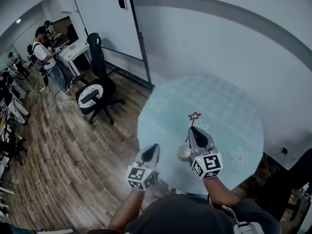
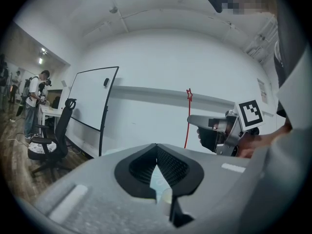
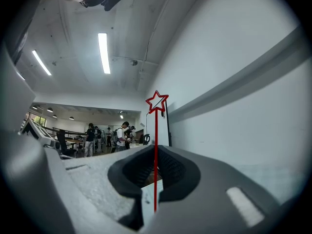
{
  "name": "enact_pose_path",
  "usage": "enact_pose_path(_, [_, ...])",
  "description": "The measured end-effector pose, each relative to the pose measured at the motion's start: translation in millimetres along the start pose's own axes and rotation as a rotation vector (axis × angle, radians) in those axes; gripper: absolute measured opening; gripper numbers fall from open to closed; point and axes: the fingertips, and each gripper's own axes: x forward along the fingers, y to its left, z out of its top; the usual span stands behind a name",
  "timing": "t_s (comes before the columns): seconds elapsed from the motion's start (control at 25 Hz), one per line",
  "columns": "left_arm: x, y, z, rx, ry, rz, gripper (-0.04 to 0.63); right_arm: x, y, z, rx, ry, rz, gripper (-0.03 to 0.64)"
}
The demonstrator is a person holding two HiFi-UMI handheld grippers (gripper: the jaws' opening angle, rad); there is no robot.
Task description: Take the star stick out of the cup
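Observation:
A red star stick (image 1: pixel 195 116) stands upright over the round pale-green table (image 1: pixel 234 126), and my right gripper (image 1: pixel 193 129) is shut on its shaft. In the right gripper view the stick (image 3: pixel 156 130) rises between the jaws to its star tip. The left gripper view shows the stick (image 2: pixel 186 126) hanging below the right gripper (image 2: pixel 191 119), its lower end hidden. A small white cup (image 1: pixel 184 152) sits on the table just left of the right gripper. My left gripper (image 1: pixel 153 147) hovers shut near the table's front-left edge, apart from the cup, holding nothing.
A white wall curves behind the table. On the wooden floor to the left stand a black office chair (image 1: pixel 97 94) and a whiteboard (image 1: pixel 107 18). Several people (image 1: pixel 46 57) stand by desks farther left. The person's dark shirt fills the bottom edge.

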Motion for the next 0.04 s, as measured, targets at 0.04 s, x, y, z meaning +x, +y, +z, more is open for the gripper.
enact_pose_path(0.04, [1.0, -0.7, 0.0, 0.002, 0.000, -0.001, 0.003, -0.1, -0.7, 0.0, 0.001, -0.001, 0.000, 0.020])
